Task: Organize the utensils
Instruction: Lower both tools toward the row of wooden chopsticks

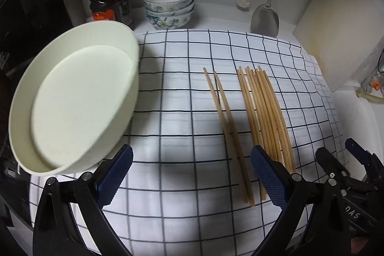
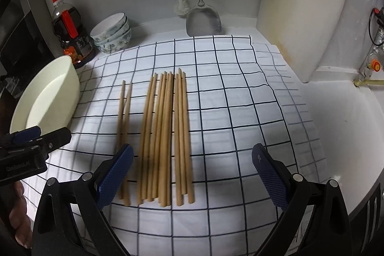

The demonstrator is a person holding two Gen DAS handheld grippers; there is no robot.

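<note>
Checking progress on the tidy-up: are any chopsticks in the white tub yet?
No. The white tub shows only its bare inside, and all the chopsticks lie on the checked cloth.

I see a pair of chopsticks (image 2: pixel 124 126) on the cloth (image 2: pixel 216 92), left of the chopstick bundle (image 2: pixel 165 136); the tub (image 2: pixel 45 100) sits further left, stacked bowls (image 2: pixel 112 34) behind.

Wooden chopsticks (image 2: pixel 165 136) flat on checked cloth (image 2: pixel 240 100)

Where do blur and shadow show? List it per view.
Left wrist view: the white container is smeared by motion blur; a dark shadow lies on the checked cloth ahead of the left tool. Right wrist view: the chopsticks look slightly soft.
</note>
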